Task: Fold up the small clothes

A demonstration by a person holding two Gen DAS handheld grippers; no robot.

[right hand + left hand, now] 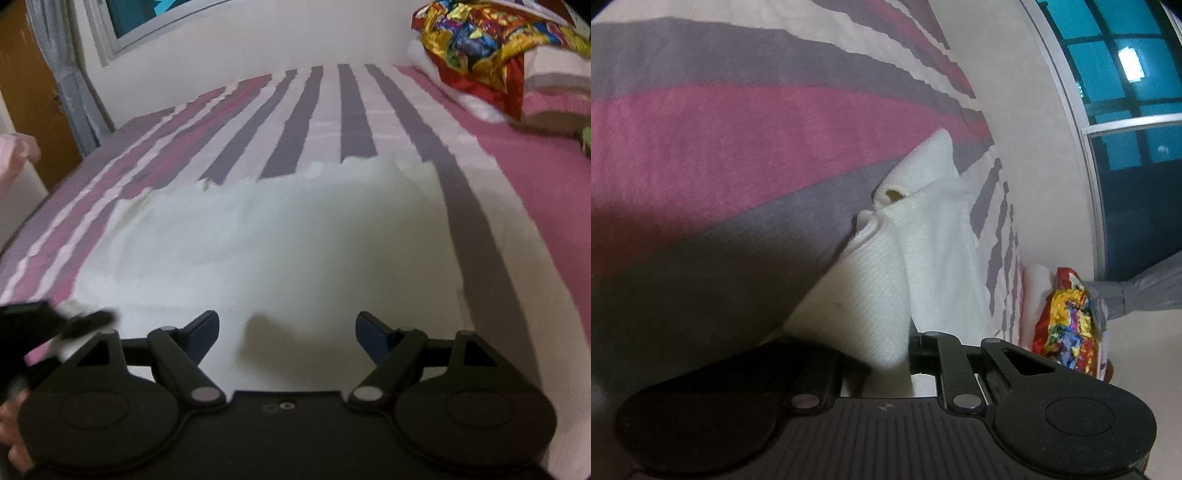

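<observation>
A white knit garment (pixel 258 240) lies spread flat on the striped bed sheet (pixel 303 110), filling the middle of the right wrist view. My right gripper (pixel 287 332) is open and empty, its fingers just above the garment's near edge. My left gripper (pixel 897 354) is shut on a bunched corner of the white garment (pixel 886 266), which rises folded and creased in front of the camera. In the right wrist view the left gripper (pixel 74 317) shows blurred at the lower left, at the garment's left corner.
The bed sheet (pixel 701 129) has pink, grey and white stripes. A bright red and yellow patterned cloth (pixel 480 40) lies on a pillow (pixel 554 74) at the far right corner; it also shows in the left wrist view (pixel 1067 325). A window (pixel 155 14), grey curtain (pixel 62 74) and wall border the bed.
</observation>
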